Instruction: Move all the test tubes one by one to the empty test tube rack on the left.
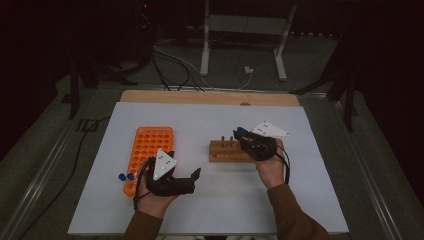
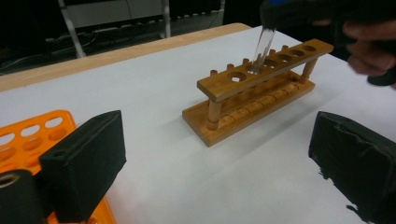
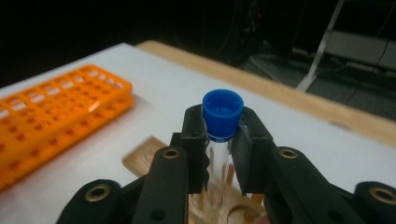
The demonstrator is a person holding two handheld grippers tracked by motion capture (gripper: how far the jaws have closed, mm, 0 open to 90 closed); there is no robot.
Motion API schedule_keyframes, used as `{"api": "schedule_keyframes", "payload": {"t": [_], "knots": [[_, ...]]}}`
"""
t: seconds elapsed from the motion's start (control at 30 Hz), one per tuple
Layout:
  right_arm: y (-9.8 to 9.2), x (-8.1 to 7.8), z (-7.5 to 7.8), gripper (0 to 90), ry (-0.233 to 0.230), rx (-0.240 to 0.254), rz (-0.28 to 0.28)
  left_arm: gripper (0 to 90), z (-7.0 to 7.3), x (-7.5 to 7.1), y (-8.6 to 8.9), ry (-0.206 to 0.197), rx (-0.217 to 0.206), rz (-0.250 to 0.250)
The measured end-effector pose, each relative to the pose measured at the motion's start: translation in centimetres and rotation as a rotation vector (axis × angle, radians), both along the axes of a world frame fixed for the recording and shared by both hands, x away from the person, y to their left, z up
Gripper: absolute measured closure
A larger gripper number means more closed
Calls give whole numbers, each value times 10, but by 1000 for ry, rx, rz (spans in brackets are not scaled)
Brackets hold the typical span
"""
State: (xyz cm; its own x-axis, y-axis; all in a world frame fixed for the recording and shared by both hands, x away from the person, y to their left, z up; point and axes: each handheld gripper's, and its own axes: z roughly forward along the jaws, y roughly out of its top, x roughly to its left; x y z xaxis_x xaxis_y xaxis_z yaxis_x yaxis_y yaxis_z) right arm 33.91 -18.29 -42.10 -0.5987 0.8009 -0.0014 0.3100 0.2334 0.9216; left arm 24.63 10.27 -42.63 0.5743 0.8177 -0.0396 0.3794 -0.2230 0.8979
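A clear tube with a blue cap (image 3: 222, 114) is held upright just under the cap by my right gripper (image 3: 219, 140), which is shut on it. In the left gripper view the tube (image 2: 264, 46) hangs over the wooden rack (image 2: 261, 88), its lower end at one of the holes in the top board. In the high view, my right gripper (image 1: 240, 135) is over the wooden rack (image 1: 225, 150) at mid-table. My left gripper (image 1: 195, 181) rests low beside the orange rack (image 1: 150, 145), open with nothing between its pads (image 2: 88, 158).
Two blue-capped tubes (image 1: 125, 176) stick out at the near end of the orange rack. The white mat (image 1: 210, 210) covers the table, with a wooden edge (image 1: 210, 96) at the far side. Cables and a metal stand lie beyond the table.
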Motion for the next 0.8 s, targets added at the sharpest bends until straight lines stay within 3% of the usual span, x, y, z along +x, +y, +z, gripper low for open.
{"api": "schedule_keyframes", "payload": {"t": [0.23, 0.53, 0.8], "knots": [[12, -15, 22, 763, -40, 1, 70, 161, 5, 2, -9, -31, -14, -17], [41, -34, 29, 763, 7, 36, 225, 381, 9, 5, -25, -66, -26, -56], [59, -43, 32, 763, 32, 59, 310, 588, 6, 10, -32, -65, -20, -77]]}}
